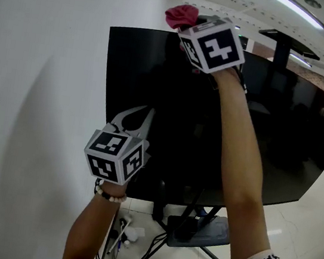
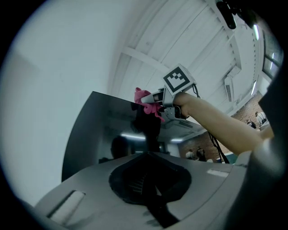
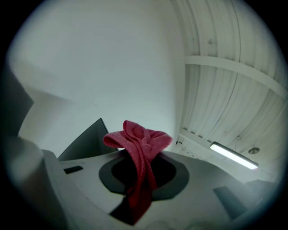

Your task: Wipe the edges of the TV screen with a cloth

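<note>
Right gripper [image 1: 187,32] clamped on red cloth [image 1: 181,15]; cloth sits at top edge of TV screen [image 1: 220,141], near its upper-left corner. Step, as I judge: wiping top edge. Left gripper [image 1: 143,117] jaws together, empty, before TV screen's lower-left part. Next move calls for cloth pressed on edge, slid along it.

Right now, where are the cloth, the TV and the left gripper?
cloth [image 1: 181,16], head view: middle of the red bunch.
TV [image 1: 281,138], head view: bare dark screen.
left gripper [image 1: 148,114], head view: between its fingertips.
</note>
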Action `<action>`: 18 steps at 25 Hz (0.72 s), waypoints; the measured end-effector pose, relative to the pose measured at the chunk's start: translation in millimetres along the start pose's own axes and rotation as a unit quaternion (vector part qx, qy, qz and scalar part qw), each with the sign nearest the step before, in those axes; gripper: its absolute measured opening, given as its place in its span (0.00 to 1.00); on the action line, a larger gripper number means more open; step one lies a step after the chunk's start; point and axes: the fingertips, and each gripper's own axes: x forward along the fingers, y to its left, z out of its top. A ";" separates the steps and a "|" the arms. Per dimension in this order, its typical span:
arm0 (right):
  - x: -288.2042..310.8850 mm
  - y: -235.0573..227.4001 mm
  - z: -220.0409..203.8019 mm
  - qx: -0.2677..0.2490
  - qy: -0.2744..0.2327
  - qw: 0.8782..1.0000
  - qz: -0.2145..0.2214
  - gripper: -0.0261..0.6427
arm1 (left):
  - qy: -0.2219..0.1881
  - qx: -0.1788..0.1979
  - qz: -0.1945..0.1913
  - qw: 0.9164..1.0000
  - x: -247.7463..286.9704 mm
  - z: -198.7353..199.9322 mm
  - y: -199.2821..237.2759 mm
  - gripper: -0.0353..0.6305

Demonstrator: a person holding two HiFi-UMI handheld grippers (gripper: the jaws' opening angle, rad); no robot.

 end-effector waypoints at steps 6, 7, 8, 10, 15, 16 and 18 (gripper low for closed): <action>-50.0 -71.9 -57.2 -0.012 -0.012 1.000 -0.009 0.16 | -0.014 -0.008 -0.011 1.000 56.4 -2.5 -78.0 0.04; -58.3 -83.0 -66.2 -0.015 -0.017 1.000 -0.009 0.16 | -0.018 -0.009 -0.012 1.000 66.0 -2.2 -93.8 0.04; -66.6 -94.5 -75.2 -0.018 -0.022 1.000 -0.010 0.16 | -0.022 -0.009 -0.014 1.000 75.8 -1.9 -109.6 0.04; -82.3 -117.9 -91.6 -0.021 -0.032 0.999 -0.012 0.16 | -0.026 -0.006 -0.018 0.999 95.1 -0.5 -139.4 0.04; -112.9 -161.5 -126.8 -0.021 -0.040 0.999 -0.013 0.16 | -0.031 0.001 -0.016 0.999 132.4 4.7 -197.3 0.04; -119.3 -170.1 -134.7 -0.018 -0.038 0.999 -0.015 0.16 | -0.030 0.002 -0.017 0.999 139.0 5.9 -208.8 0.04; -130.4 -185.6 -148.4 -0.012 -0.035 0.999 -0.018 0.16 | -0.027 0.005 -0.017 0.999 150.2 9.0 -230.4 0.04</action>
